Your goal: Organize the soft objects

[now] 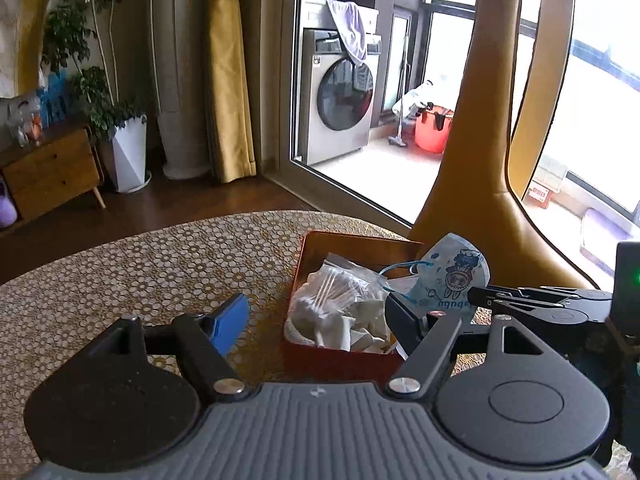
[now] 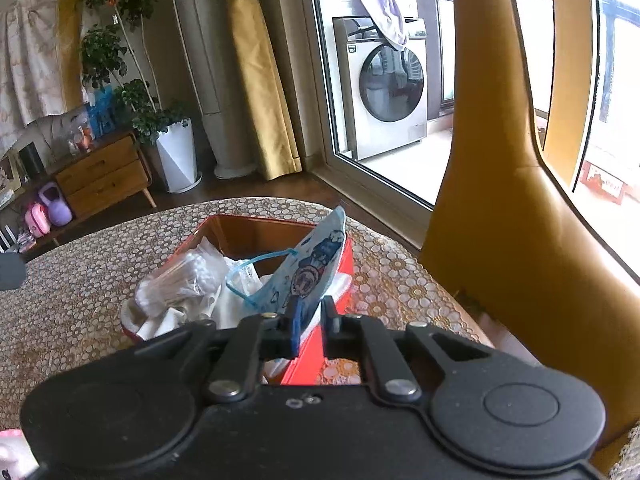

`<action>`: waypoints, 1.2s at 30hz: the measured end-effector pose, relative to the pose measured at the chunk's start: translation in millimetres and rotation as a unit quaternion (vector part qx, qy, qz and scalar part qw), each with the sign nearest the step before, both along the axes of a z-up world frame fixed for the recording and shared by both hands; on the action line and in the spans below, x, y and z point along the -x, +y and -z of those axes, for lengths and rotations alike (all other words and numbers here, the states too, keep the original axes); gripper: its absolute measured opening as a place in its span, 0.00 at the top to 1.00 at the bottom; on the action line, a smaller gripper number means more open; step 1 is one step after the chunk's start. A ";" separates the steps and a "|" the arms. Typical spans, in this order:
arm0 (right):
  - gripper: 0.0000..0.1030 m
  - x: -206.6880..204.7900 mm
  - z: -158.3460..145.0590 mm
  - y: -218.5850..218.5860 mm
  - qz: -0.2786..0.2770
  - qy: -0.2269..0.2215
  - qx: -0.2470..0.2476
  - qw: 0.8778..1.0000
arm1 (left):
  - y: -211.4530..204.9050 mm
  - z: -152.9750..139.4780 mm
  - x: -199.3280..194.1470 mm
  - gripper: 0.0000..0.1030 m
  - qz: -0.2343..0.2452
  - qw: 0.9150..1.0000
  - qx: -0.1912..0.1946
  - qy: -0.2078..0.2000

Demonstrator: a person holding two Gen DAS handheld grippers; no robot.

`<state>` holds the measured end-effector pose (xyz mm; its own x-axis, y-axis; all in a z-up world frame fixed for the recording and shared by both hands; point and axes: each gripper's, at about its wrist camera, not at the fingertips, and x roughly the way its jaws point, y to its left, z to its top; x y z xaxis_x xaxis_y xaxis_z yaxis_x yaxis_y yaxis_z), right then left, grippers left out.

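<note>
A blue printed face mask [image 2: 310,270] with a blue ear loop is pinched in my right gripper [image 2: 310,314], held just above the right side of a red box [image 2: 340,276]. The mask also shows in the left wrist view [image 1: 452,276], with the right gripper [image 1: 480,295] shut on its edge. The red box [image 1: 344,358] holds a bag of cotton swabs [image 1: 336,294] and white soft items [image 1: 360,324]. My left gripper [image 1: 316,320] is open, its fingers either side of the box's near end, holding nothing.
The box stands on a round table with a gold floral cloth [image 1: 140,264]. A tan chair back [image 2: 500,200] rises right behind the table. A wooden cabinet [image 1: 52,172], a potted plant and a glass door with a washing machine lie beyond.
</note>
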<state>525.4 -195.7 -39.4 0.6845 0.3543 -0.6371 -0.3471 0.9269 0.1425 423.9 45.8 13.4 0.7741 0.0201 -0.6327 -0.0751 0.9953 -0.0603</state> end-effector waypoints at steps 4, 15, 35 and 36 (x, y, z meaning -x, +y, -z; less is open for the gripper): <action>0.31 0.3 1.4 3.7 -0.007 0.000 0.016 1.000 | 6.2 -6.6 10.4 0.27 0.002 1.000 0.013 -0.010; 0.01 24.8 -13.8 5.1 -0.038 -0.036 0.041 0.998 | 22.6 -5.2 27.8 0.27 0.004 1.000 0.021 -0.006; 0.01 178.3 -74.2 -12.5 -0.077 -0.038 -0.006 0.996 | 6.9 -20.5 124.8 0.15 0.061 0.998 0.000 0.003; 0.01 183.0 -74.3 -10.4 -0.080 -0.034 -0.005 0.996 | 6.5 -18.8 128.6 0.15 0.065 0.998 -0.002 0.005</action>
